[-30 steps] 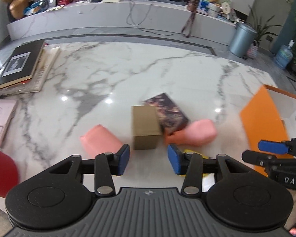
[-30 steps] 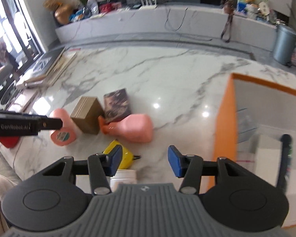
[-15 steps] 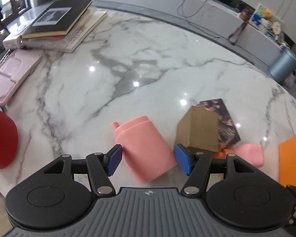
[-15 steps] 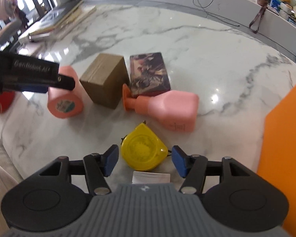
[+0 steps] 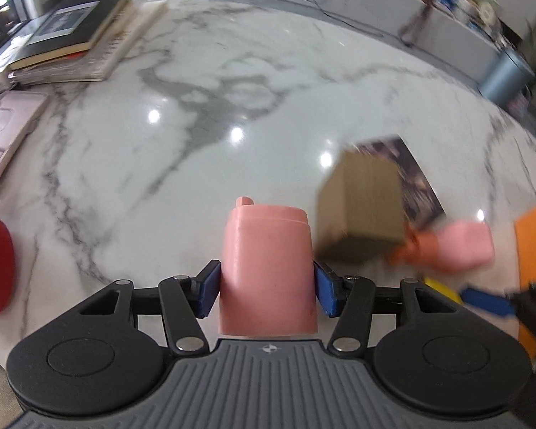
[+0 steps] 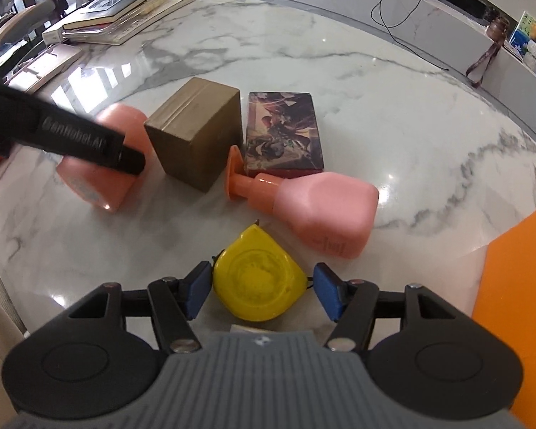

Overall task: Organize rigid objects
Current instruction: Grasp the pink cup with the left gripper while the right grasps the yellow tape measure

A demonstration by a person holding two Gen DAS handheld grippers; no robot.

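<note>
Glossy white marble table (image 6: 303, 53) with grey veins; a smooth pink cylindrical container (image 5: 268, 268) lies on it between the blue pads of the left gripper (image 5: 267, 287), whose jaws have just been closing and now sit against its sides. The right gripper (image 6: 262, 291) straddles a rounded yellow tape measure (image 6: 259, 280), left pad touching, right pad just clear, jaws half-wide. At its 12 o'clock lie a pink pump bottle (image 6: 318, 207), a brown cardboard box (image 6: 196, 136) and a flat printed box (image 6: 282, 130); orange bin wall (image 6: 518, 304) at 3 o'clock, contents unseen.
</note>
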